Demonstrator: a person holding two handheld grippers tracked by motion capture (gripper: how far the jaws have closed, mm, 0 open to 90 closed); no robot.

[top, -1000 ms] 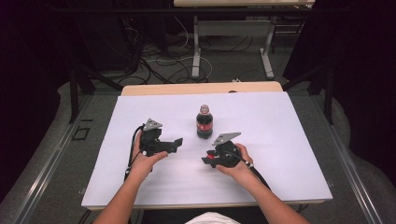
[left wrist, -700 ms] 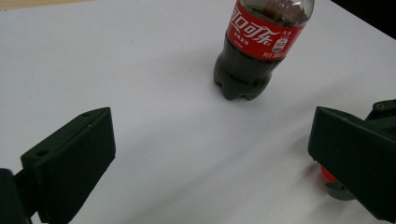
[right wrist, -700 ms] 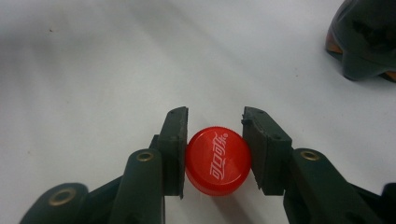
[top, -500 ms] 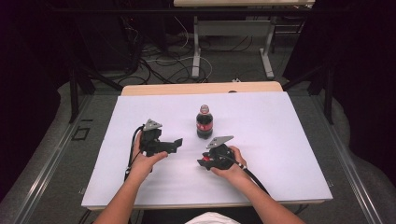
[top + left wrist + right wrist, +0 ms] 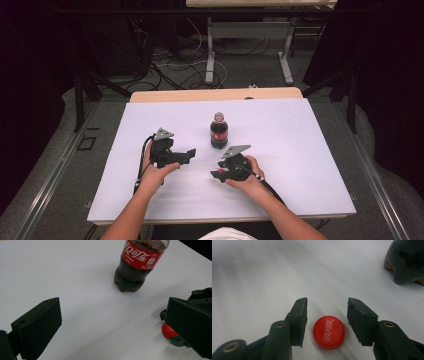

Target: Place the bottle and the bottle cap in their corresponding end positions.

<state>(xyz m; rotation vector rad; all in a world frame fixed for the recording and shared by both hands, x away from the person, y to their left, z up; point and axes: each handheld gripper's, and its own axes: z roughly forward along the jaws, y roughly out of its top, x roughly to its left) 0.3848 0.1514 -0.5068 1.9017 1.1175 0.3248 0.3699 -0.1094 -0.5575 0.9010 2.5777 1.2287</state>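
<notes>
While the jaws part: the right gripper (image 5: 327, 312) has just been opening; the small round red plastic cap (image 5: 328, 332) lies flat on the white bench (image 5: 300, 145) between its pads, touched by neither.
Right gripper state: narrowly apart, gripping nothing; a gap shows on both sides of the cap.
Cap position: printed top up, on the bench just beside the dark cola bottle with the red label (image 5: 218, 131), on the person's side of it.
Bottle: upright near the bench's middle, neck bare in the high view, base at the top right corner of the right gripper view.
Left gripper (image 5: 187, 155): jaws spread wide and empty, aimed toward the bottle, not touching it.
Change against a second ago: the right hand (image 5: 245, 176) sits slightly lower and nearer the left gripper; bottle unmoved.
Reading: cap appears released, so uncapping and set-down look complete.
Next, judged: lift the right gripper clear without nudging the cap.
</notes>
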